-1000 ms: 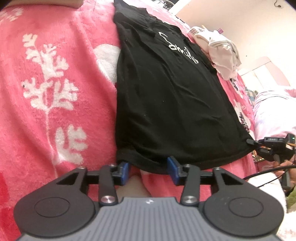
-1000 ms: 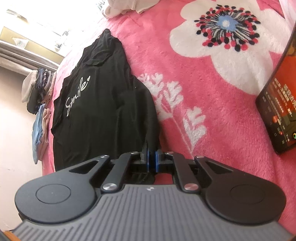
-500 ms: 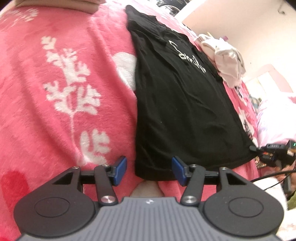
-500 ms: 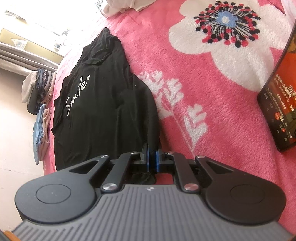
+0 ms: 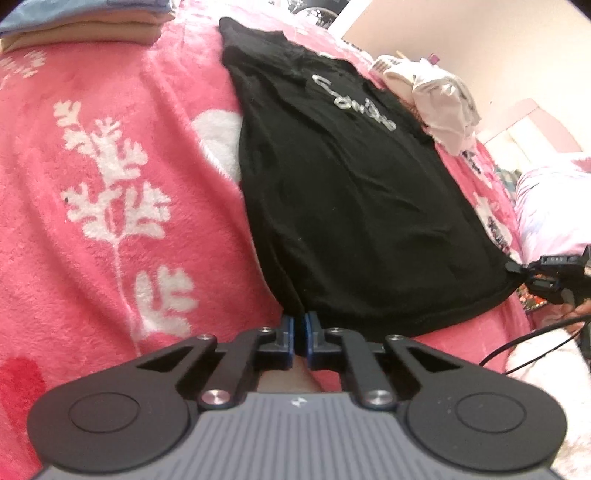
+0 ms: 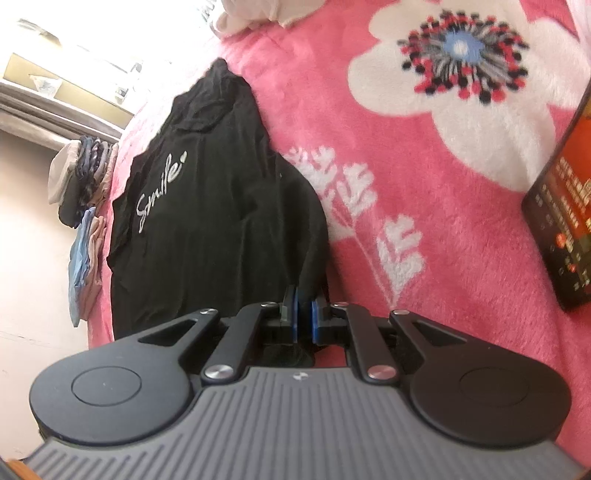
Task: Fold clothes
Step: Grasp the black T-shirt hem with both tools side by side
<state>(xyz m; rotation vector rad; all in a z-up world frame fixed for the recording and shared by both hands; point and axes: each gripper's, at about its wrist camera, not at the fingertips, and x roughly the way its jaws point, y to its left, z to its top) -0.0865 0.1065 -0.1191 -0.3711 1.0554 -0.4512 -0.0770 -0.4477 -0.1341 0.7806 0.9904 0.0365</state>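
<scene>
In the left wrist view, a stack of folded clothes [image 5: 85,22] sits at the upper left of the frame on the pink floral blanket [image 5: 110,184] of the bed. The black T-shirt [image 5: 351,206] lies flat from top centre down to the lower middle, its "Smile" lettering toward the upper right. At bottom centre the left tongs [image 5: 300,325] have just been closing and now pinch the near left corner of the shirt's hem, cloth between the blue pads. A pale heap of unfolded garments [image 5: 439,107] rests at the upper right, and at the right edge the other tool grips the opposite hem corner.

In the right wrist view, folded clothes hang at the left edge; the shirt [image 6: 221,221] fills the left centre. The right tongs [image 6: 303,317] at lower centre are clamped on the hem corner. A dark device with a lit screen [image 6: 565,221] lies at the right edge.

The step in hand appears to be gripping both bottom corners. The next move likely calls for lifting the hem evenly and carrying it up toward the collar, keeping both corners level so the fold lands square.
</scene>
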